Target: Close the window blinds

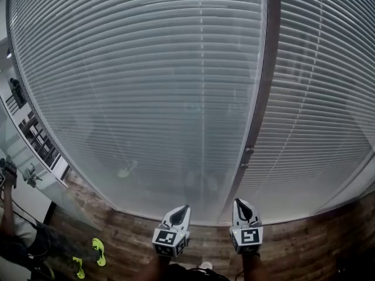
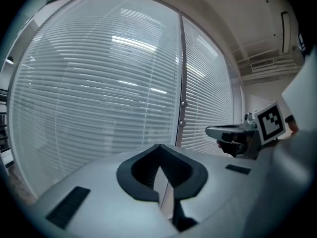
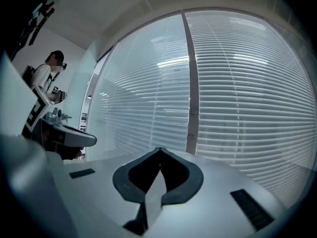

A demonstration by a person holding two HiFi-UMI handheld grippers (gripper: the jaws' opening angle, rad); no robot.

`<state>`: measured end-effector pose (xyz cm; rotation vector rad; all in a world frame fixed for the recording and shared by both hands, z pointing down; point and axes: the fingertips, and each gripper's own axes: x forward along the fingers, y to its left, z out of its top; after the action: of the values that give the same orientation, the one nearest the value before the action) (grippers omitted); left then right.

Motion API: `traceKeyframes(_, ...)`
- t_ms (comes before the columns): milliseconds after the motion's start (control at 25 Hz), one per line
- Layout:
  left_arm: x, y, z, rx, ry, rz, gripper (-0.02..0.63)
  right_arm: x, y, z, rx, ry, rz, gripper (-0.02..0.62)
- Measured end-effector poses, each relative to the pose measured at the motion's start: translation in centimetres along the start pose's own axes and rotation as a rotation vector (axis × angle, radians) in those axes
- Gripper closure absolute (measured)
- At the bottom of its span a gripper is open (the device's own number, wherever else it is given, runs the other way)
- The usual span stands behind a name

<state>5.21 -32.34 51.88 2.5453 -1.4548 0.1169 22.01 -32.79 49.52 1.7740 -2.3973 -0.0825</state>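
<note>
Risk 1: left gripper point(image 1: 184, 208) + right gripper point(image 1: 241, 202) both clamped to, nothing btwn jaws. We can't take cord/wand w/o opening first. We spot no cord or wand for sure in any view, so a blind grab prob. misses.
Risk 2: thin slats of blinds point(image 1: 146, 86) likely bend if closed tips poke in.
Blinds hang down on far side, across both panes, split by mullion point(image 1: 263, 86).
Pose: both grippers low, near us, side by side, apart, aimed roughly level at blinds, not touching them.

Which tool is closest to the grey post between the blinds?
The right tool, its tip by the post; the left tool faces the left blind.
</note>
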Motion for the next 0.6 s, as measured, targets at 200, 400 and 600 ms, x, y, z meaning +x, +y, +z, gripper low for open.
traceKeyframes(200, -0.3, -0.7, -0.6, 0.004, -0.008, -0.027, 0.606, -1.7, 0.9, -1.7, 0.012, 0.060, -0.021, 0.592)
traceKeyframes(400, -2.4, -0.3, -2.0, -0.001, 0.012, -0.036, 0.606, -3.3, 2.8, -3.1, -0.013, 0.057, -0.015, 0.592)
traceKeyframes(600, -5.3, 1.5, -3.9, -0.005, 0.030, -0.032, 0.606, -4.8, 6.0, -3.3, -0.007, 0.079, -0.043, 0.592)
